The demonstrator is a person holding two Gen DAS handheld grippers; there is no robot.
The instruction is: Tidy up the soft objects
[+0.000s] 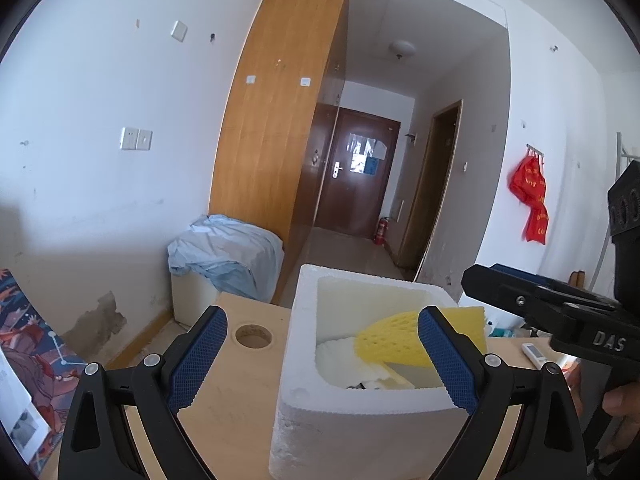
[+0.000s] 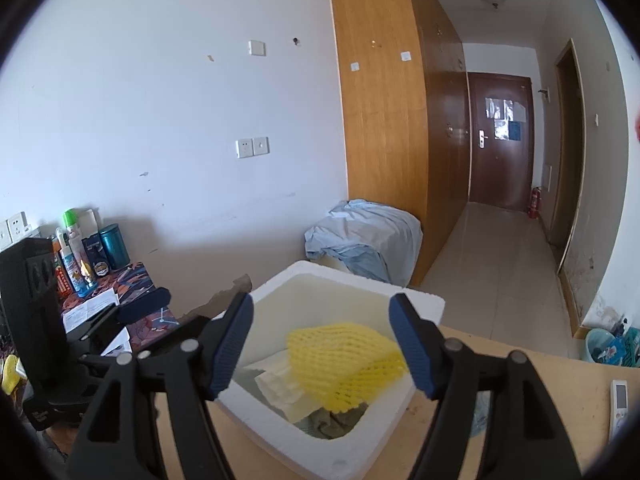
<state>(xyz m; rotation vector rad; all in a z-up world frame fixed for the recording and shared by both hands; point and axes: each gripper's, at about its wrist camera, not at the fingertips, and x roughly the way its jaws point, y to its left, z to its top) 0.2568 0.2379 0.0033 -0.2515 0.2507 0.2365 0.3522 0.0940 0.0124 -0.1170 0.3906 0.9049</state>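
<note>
Yellow foam netting [image 2: 346,364] lies inside a white foam box [image 2: 332,440] on a light wooden table [image 2: 520,364], draped over pale white padding [image 2: 280,380] and some dull grey-green cloth [image 2: 336,420] at the bottom. Both tongs hang just above the box with their blue-padded jaws spread wide, and neither has hold of anything. From the right tongs [image 2: 322,346], the netting sits straight ahead between the two pads. From the left tongs [image 1: 322,356], the box fills the gap between the pads, with the netting [image 1: 390,342] toward the right-hand pad. A round hole [image 1: 253,335] in the tabletop shows just beside the left-hand pad. Beyond the right tongs' right pad, a white remote [image 2: 620,404] rests on the table near its edge.
</note>
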